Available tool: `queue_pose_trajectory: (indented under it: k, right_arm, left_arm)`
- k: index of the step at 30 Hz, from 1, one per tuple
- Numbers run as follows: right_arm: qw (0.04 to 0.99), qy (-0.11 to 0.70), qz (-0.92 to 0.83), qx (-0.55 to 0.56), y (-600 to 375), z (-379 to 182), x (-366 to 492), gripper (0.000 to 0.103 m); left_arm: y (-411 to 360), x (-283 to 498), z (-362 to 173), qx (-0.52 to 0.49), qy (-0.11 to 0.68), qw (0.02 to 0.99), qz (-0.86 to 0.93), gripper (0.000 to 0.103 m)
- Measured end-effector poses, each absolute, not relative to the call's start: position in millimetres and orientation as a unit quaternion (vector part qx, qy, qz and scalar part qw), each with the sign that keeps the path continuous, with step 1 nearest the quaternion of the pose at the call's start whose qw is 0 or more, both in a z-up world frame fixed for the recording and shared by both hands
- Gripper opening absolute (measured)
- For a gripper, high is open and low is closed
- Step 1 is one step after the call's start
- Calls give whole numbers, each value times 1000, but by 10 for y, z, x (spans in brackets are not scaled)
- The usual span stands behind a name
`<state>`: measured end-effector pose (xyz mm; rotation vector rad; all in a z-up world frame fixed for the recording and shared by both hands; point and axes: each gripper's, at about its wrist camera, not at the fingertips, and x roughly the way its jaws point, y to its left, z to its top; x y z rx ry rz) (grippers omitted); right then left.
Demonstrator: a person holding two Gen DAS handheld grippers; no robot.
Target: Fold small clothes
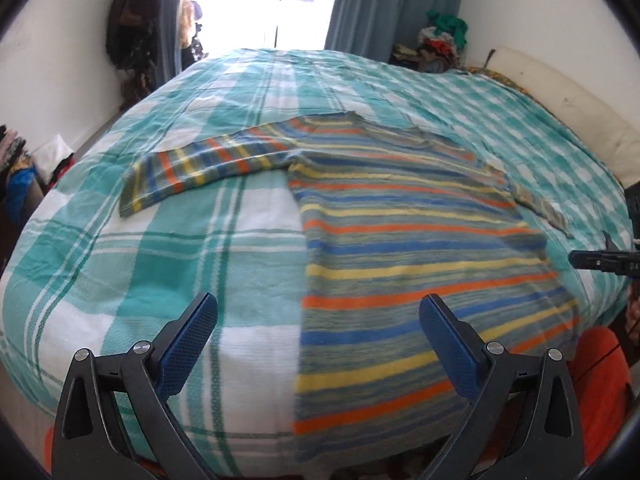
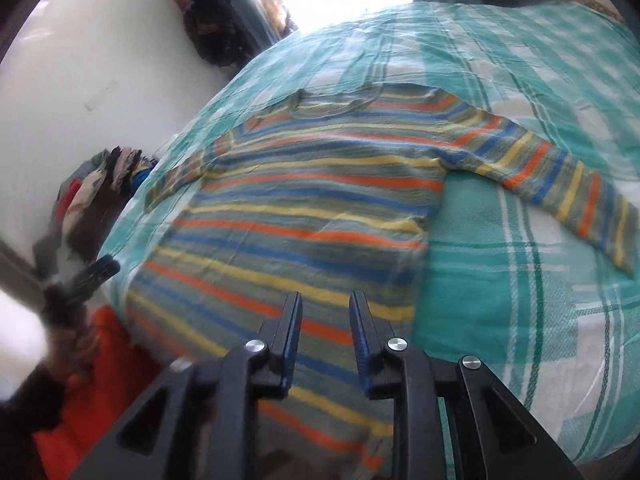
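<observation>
Striped sweater point(image 1: 400, 240) flat on bed point(image 1: 160, 260) | left tool point(image 1: 318, 320) wide | right tool point(image 2: 325, 320) narrow, empty

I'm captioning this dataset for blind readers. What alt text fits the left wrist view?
A striped sweater lies flat, unfolded, on a teal plaid bedspread, one sleeve stretched out left. The open left gripper hovers over its near edge, holding nothing. A curtain hangs behind the bed.

One striped sweater point(image 1: 400, 216), two grippers, one bed point(image 1: 160, 260), perhaps three blurred clothes heaps.
</observation>
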<state>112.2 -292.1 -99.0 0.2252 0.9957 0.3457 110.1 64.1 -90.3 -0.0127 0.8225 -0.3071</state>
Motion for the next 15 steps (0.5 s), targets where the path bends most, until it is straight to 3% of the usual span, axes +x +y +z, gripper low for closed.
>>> queue_pose_trajectory:
  k: [5, 7, 11, 15]
  right_arm:
    - [815, 564, 119, 57, -2772, -1593, 783, 24]
    - [807, 577, 92, 86, -2958, -1723, 574, 23]
    - [810, 580, 50, 66, -3060, -1611, 266, 25]
    - [850, 520, 66, 52, -2834, -1217, 287, 25]
  left_arm:
    - [127, 991, -1289, 109, 465, 858, -188, 101]
    - [141, 828, -1354, 134, 467, 855, -181, 101]
    - [164, 643, -1081, 128, 446, 865, -192, 101]
    - [86, 794, -672, 89, 396, 893, -193, 101]
